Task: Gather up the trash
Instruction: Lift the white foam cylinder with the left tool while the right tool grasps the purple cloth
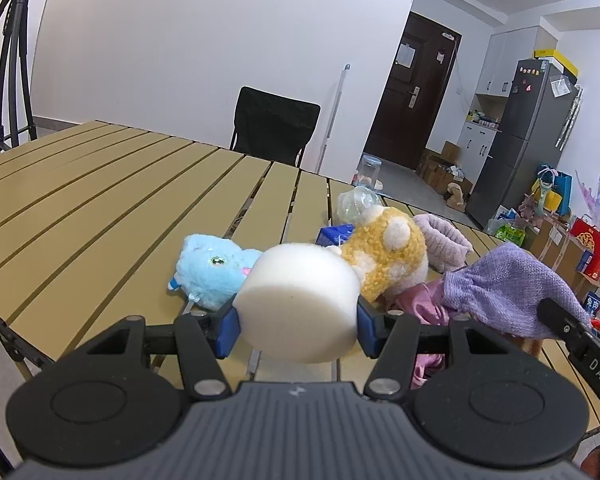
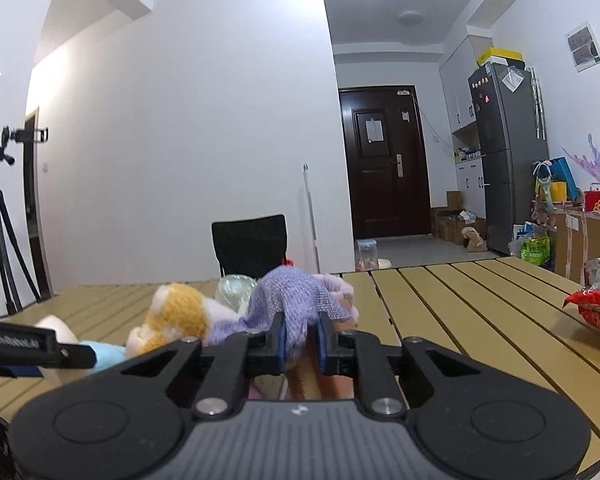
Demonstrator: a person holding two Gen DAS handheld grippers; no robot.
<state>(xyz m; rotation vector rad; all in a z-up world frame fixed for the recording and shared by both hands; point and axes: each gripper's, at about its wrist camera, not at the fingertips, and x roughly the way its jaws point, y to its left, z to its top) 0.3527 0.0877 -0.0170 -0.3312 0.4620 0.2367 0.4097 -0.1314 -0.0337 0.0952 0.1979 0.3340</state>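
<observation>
My left gripper (image 1: 298,330) is shut on a white round foam sponge (image 1: 300,300), held just above the slatted tan table (image 1: 100,200). Behind the sponge lie a blue plush toy (image 1: 212,272) and a yellow-and-white plush toy (image 1: 392,260). My right gripper (image 2: 301,334) is shut on a purple knitted cloth (image 2: 292,300), which hangs lifted at the right of the left wrist view as purple cloth (image 1: 508,288). Pink fabric (image 1: 420,304) lies under it. The same yellow plush (image 2: 176,312) shows left of the cloth.
A crumpled clear plastic bottle (image 1: 356,204) and a blue packet (image 1: 336,236) lie behind the toys. A red snack bag (image 2: 596,308) sits at the table's right edge. A black chair (image 1: 274,124) stands beyond the table; a tripod (image 1: 8,60) stands at left.
</observation>
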